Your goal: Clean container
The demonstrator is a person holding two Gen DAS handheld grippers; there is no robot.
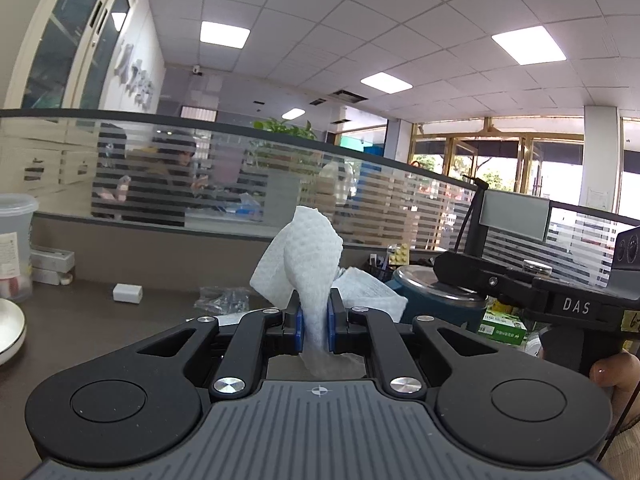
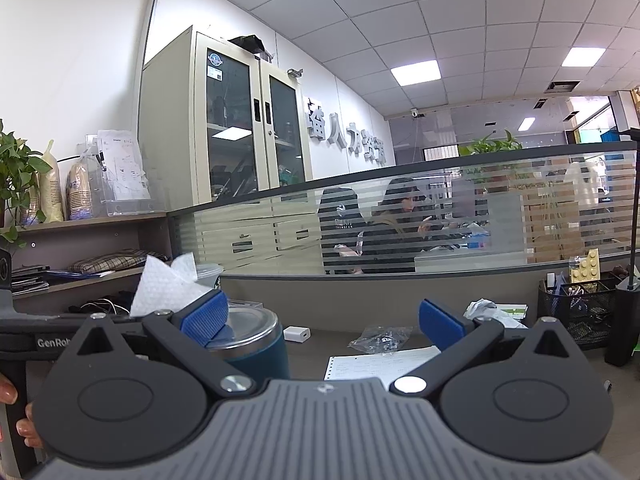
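My left gripper (image 1: 315,328) is shut on a white paper towel (image 1: 304,264), which sticks up between the blue pads. A dark blue cup with a metal rim (image 1: 436,300) stands on the desk just right of it. In the right wrist view the same cup (image 2: 250,344) stands behind the left finger. My right gripper (image 2: 324,320) is open and empty, a little to the cup's right. The towel (image 2: 166,288) shows at the left, above the other gripper's body.
A white plate (image 1: 10,332) and a clear lidded tub (image 1: 14,240) stand at the left. A small white charger (image 2: 297,334), a plastic bag of parts (image 2: 380,338), a printed sheet (image 2: 380,364) and a black mesh organiser (image 2: 576,308) lie on the grey desk. A glass partition runs behind.
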